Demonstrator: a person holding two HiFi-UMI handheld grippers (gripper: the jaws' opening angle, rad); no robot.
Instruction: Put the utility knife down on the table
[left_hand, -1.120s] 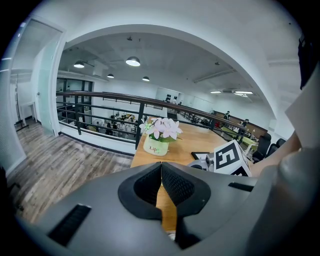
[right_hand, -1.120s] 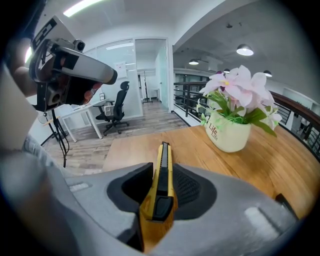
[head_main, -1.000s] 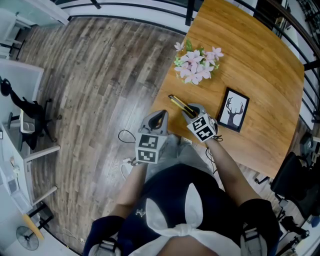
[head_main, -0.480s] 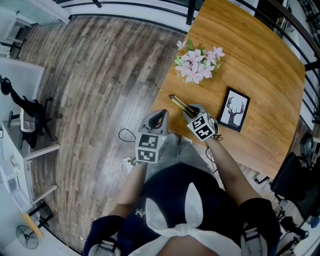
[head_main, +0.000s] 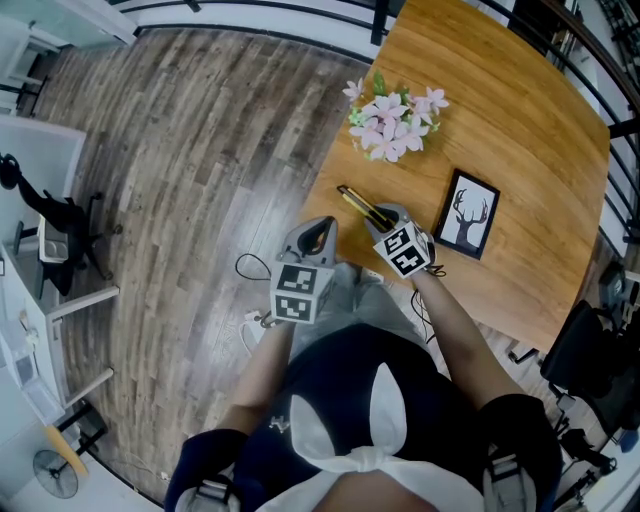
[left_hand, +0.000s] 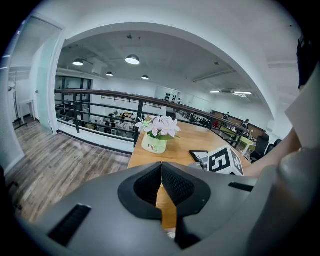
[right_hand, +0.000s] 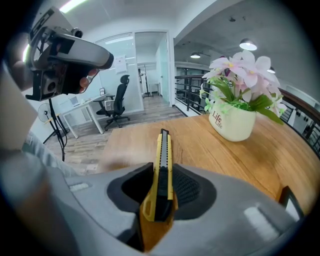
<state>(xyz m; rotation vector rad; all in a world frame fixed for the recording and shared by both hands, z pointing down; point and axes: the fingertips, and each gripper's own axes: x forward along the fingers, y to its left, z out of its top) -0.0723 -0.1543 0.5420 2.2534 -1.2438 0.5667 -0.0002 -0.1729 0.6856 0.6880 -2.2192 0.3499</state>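
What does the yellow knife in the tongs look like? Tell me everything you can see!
The utility knife is long and slim. Its yellow body looks like plastic, and a black strip with a ridged slider runs down its middle. The right tongs pinch its back end, so its dark tip points out over the wooden table. I cannot tell whether the tip touches the wood. No bare blade shows.
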